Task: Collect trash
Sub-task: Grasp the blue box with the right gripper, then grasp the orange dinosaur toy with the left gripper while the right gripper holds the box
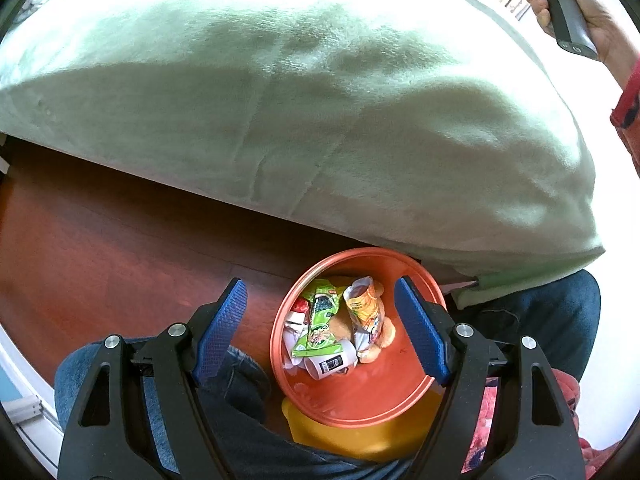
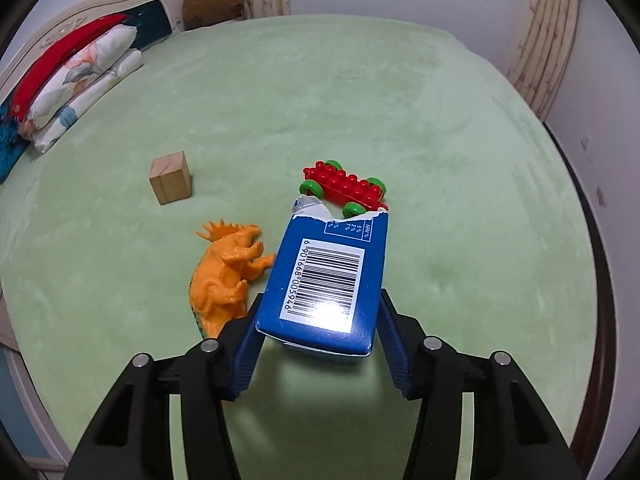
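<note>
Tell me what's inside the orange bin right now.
The orange bin holds a green snack wrapper, an orange-yellow snack bag and a white paper cup. More scraps lie beneath them, mostly covered. The left claw hangs open above.

Your blue carton (image 2: 326,280) is sitting at the centre of the right wrist view, barcode face up, its torn-open end pointing toward 12 o'clock. In the left wrist view, the orange bin (image 1: 352,396) is standing at 6 o'clock, holding a green snack wrapper (image 1: 318,320), an orange packet (image 1: 366,316) and crumpled white paper (image 1: 330,364).
</note>
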Motion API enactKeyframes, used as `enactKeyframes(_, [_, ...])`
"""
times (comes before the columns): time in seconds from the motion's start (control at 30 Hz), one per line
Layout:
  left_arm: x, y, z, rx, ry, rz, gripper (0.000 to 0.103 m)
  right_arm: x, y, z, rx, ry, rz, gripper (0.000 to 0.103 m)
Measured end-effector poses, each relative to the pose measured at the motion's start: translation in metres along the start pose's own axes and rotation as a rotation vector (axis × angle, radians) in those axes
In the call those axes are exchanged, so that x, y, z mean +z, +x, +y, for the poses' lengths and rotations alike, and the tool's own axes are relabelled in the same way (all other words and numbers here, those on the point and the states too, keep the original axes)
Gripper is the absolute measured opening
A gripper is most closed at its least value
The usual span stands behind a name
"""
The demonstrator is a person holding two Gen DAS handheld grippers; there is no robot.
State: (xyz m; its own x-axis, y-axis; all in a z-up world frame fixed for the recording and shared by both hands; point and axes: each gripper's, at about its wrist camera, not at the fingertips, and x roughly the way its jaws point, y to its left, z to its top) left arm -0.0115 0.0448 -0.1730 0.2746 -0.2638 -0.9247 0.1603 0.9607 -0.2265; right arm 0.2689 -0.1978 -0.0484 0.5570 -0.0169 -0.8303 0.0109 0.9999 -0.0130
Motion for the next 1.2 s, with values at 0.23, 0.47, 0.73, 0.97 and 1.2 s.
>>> enactKeyframes(0.23, [0.004,-0.004,-0.009,-0.006,0.02,-0.004,0.074,-0.02,-0.032,-0.008,-0.012,-0.08,-0.073,0.052])
enactKeyframes(0.47, [0.055,-0.024,-0.033,-0.012,0.07,-0.084,0.074,-0.072,-0.086,-0.033,0.021,-0.123,-0.127,0.052])
enactKeyframes(0.73, [0.205,-0.047,-0.092,0.075,0.113,-0.289,0.082,-0.129,-0.138,-0.061,0.065,-0.131,-0.182,0.052])
enactKeyframes(0.97, [0.315,0.004,-0.11,0.129,0.025,-0.23,0.082,-0.151,-0.158,-0.079,0.108,-0.111,-0.207,0.052])
enactKeyframes(1.2, [0.357,0.054,-0.106,0.144,-0.043,-0.131,0.082,-0.158,-0.157,-0.084,0.13,-0.102,-0.207,0.052])
